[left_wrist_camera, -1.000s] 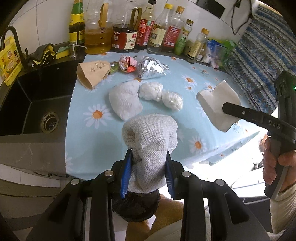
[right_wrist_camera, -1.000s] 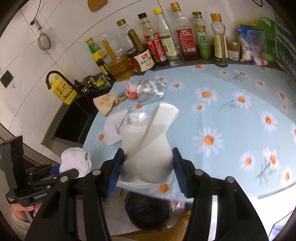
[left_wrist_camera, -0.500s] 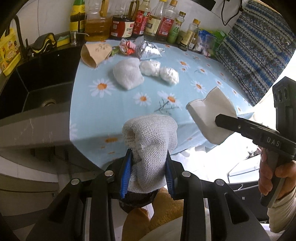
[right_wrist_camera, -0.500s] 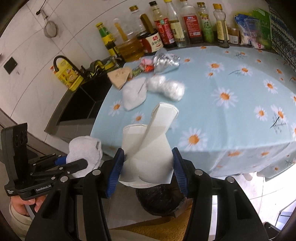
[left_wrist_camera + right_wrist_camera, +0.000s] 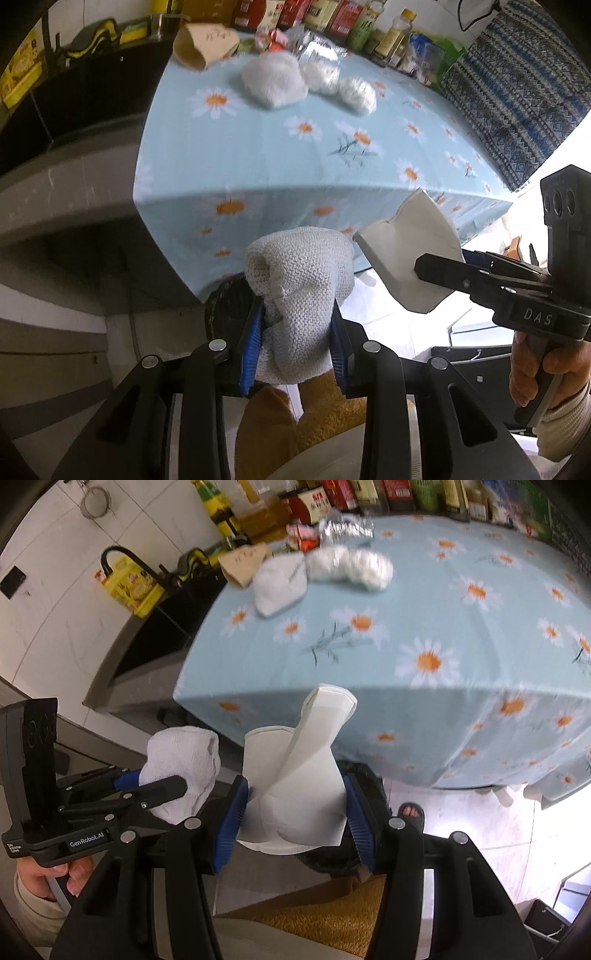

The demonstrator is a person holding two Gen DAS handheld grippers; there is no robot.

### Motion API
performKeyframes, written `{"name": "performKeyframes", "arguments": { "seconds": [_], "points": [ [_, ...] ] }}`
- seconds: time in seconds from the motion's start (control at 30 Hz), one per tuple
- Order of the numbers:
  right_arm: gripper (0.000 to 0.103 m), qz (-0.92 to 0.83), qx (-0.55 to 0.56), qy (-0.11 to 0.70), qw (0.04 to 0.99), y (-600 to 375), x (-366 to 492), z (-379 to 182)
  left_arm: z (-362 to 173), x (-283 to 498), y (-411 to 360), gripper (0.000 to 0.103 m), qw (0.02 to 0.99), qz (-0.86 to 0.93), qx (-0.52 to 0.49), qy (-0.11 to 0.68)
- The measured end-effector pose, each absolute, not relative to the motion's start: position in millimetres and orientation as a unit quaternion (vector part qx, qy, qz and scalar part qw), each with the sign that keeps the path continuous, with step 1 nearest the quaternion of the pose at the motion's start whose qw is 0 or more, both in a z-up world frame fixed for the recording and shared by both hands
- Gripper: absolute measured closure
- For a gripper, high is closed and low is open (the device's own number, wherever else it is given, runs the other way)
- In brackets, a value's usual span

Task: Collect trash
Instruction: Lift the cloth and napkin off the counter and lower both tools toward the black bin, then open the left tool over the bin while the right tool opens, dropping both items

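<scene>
Left wrist view: left gripper (image 5: 297,334) pinches one knit cloth (image 5: 299,284), lower centre; at right, the right gripper (image 5: 476,282), lettered "DAS", clamps one paper (image 5: 410,254).

Right wrist view: right gripper (image 5: 293,818) pinches the paper (image 5: 295,782), centre; left gripper (image 5: 147,786), lettered "GenRobot.AI", lower left. Three white wads (image 5: 347,565), perhaps, lie on the tablecloth (image 5: 424,620), top.

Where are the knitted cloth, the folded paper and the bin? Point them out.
knitted cloth (image 5: 299,273), left wrist view, its middle.
folded paper (image 5: 295,786), right wrist view, its lower body.
bin (image 5: 229,306), left wrist view, dark rim.
</scene>
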State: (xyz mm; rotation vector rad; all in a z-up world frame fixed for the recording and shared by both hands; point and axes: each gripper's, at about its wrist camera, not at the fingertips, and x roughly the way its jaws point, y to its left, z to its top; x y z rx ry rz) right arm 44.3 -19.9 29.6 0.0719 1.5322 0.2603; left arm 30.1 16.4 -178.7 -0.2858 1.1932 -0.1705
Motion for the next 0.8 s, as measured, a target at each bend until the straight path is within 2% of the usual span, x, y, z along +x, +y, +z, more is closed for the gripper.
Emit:
{"name": "performKeyframes", "arguments": {
  "seconds": [0.8],
  "points": [
    [0.05,0.093,0.024,0.786,0.611,-34.5,8.0,-103.7,-305.6,31.0,12.9,0.072,0.738,-0.069,-0.163,0.652]
  ]
}}
